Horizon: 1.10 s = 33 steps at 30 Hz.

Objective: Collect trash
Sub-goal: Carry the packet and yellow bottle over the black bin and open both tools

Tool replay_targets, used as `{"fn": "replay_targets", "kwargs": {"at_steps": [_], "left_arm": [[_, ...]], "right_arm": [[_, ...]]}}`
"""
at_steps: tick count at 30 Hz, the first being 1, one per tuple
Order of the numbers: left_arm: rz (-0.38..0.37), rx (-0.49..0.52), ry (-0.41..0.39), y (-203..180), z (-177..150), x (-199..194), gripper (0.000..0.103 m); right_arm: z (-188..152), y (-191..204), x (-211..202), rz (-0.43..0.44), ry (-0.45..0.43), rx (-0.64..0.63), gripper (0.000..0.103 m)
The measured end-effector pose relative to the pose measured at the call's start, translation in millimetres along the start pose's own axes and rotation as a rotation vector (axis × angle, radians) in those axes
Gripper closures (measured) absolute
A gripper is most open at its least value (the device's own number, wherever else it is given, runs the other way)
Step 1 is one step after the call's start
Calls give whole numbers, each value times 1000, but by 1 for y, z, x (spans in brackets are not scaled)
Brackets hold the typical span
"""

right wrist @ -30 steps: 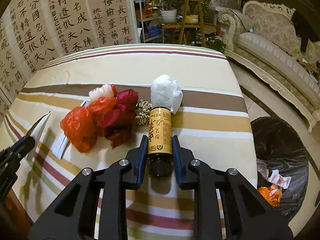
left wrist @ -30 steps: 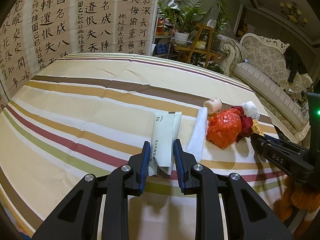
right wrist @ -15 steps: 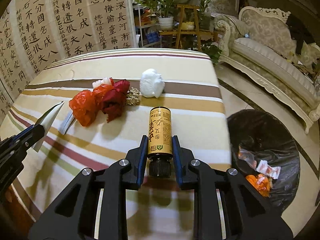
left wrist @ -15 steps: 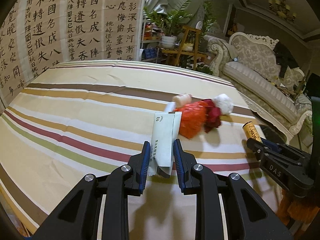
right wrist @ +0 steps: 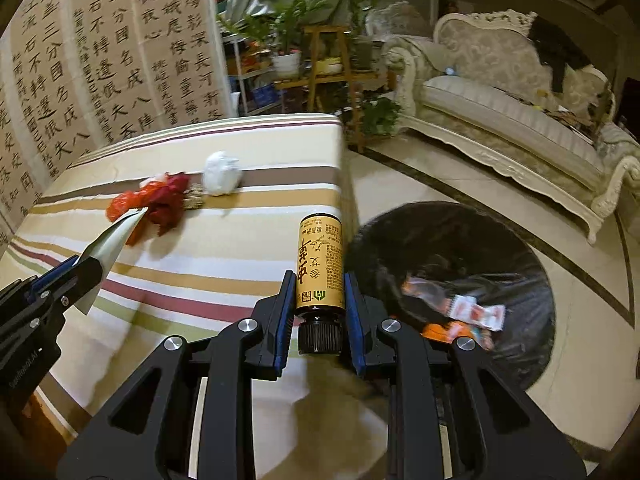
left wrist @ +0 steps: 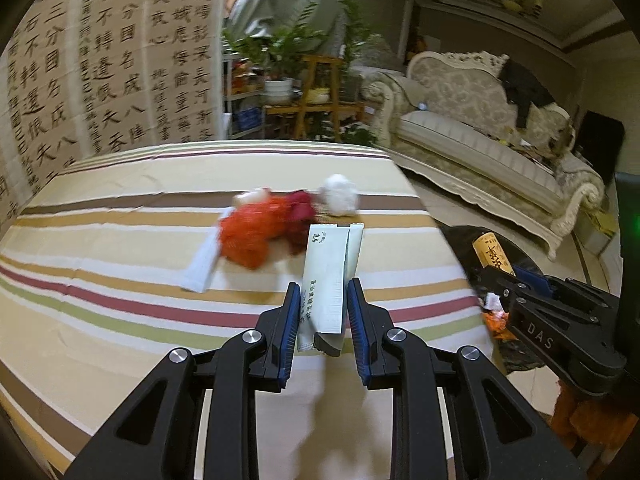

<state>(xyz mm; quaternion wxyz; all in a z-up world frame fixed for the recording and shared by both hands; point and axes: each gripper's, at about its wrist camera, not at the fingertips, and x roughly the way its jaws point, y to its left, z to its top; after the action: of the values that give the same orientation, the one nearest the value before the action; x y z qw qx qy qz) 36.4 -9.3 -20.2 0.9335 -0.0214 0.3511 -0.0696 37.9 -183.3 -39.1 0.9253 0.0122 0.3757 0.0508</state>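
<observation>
My left gripper (left wrist: 323,316) is shut on a pale green paper packet (left wrist: 330,276) and holds it above the striped table (left wrist: 120,248). My right gripper (right wrist: 319,304) is shut on a brown bottle with a yellow label (right wrist: 319,264), near the table's right edge beside a black-lined trash bin (right wrist: 460,248). In the left wrist view the bottle (left wrist: 493,254) and right gripper (left wrist: 516,280) show at the right. On the table lie an orange plastic bag (left wrist: 250,236), a dark red wrapper (left wrist: 300,208), a white paper ball (left wrist: 340,194) and a white strip (left wrist: 204,260).
The bin holds wrappers (right wrist: 468,312) and stands on the tiled floor (right wrist: 440,184) right of the table. A cream sofa (right wrist: 520,112) stands beyond it. A calligraphy screen (right wrist: 100,60) and potted plants (right wrist: 292,32) stand behind the table.
Both grippers have swung right with their loads. The bottle has gone from over the table to its right edge, next to the bin. The packet now hangs nearer the right end.
</observation>
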Motion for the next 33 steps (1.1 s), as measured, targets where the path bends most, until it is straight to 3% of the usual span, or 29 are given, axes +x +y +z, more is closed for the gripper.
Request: {"fn": "replay_targets", "kwargs": {"at_steps": [19,33], "left_arm": [[-87,166,18,-98,7,35,78],[-88,253,67,-150,13,72,77]], "right_arm": [[-13,-94,-16,-128,-40,138,80],[-13,-137,9,-173,-16,200,80]]}}
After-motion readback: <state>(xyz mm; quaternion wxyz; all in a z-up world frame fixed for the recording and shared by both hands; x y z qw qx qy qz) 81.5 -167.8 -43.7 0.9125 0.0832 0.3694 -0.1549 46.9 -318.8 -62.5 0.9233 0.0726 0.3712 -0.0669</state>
